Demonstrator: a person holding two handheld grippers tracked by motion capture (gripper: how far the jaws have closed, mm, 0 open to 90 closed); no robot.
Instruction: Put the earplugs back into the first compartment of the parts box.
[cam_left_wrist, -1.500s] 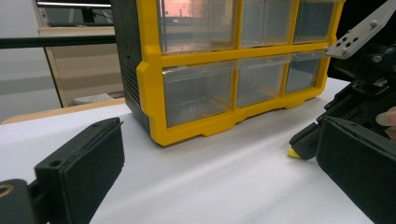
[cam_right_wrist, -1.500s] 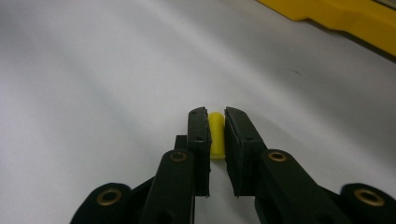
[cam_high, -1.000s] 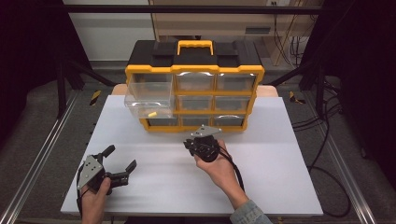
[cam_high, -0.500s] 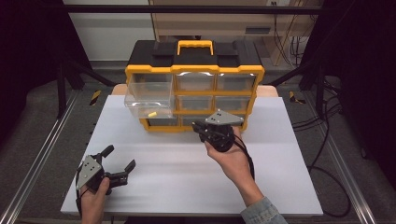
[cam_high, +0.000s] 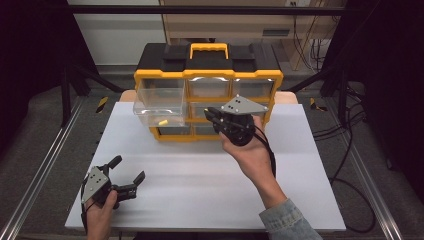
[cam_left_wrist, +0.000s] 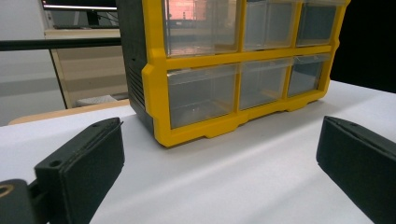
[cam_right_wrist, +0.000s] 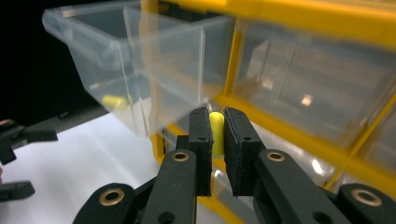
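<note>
Pinching a yellow piece (cam_right_wrist: 215, 132), the right claw (cam_right_wrist: 217, 135) hovers beside the open drawer's (cam_high: 159, 100) edge.

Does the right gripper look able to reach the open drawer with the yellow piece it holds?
Probably yes: the right gripper sits just beside the open drawer, its top uncovered, nothing between them.

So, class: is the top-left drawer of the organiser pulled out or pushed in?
Pulled out: the clear drawer juts forward past the organiser front, a small yellow piece inside.
</note>
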